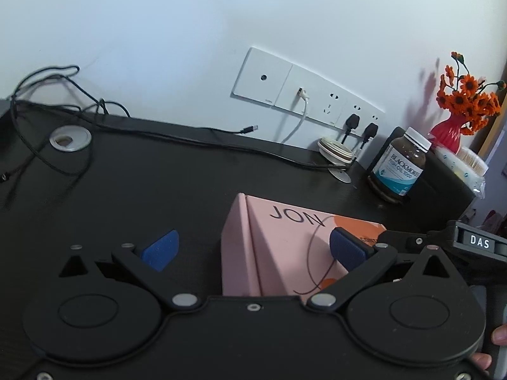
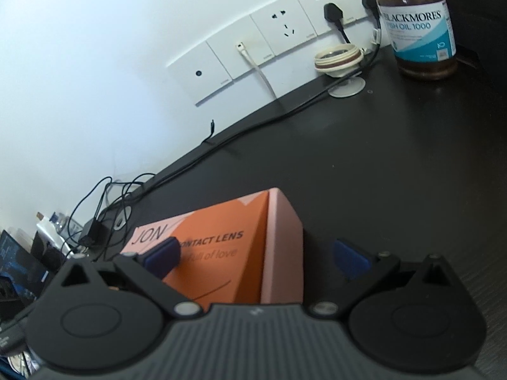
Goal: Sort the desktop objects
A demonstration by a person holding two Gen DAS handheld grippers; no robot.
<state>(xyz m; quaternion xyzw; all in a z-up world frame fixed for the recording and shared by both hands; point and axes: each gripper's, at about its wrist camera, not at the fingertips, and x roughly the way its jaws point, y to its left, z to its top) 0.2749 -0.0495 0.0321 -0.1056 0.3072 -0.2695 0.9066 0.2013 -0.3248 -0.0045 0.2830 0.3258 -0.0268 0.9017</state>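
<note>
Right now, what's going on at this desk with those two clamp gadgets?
A person is tidying a black desk using two hand-held grippers. Both are open around the same pink and orange contact lens box, one from each end. The left gripper has one blue pad over the box top and the other off to the side; the right gripper straddles the box's other end. Nothing is squeezed yet. A fish oil bottle, a lid and a vase of orange flowers stand by the wall.

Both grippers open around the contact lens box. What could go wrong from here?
1. Both the left gripper and right gripper straddle the same pink box; closing together may clash or twist it.
2. The box's far corner is raised and it is ungripped, so a nudge may tip it.
3. Moving it toward the fish oil bottle risks snagging the black cable.
</note>
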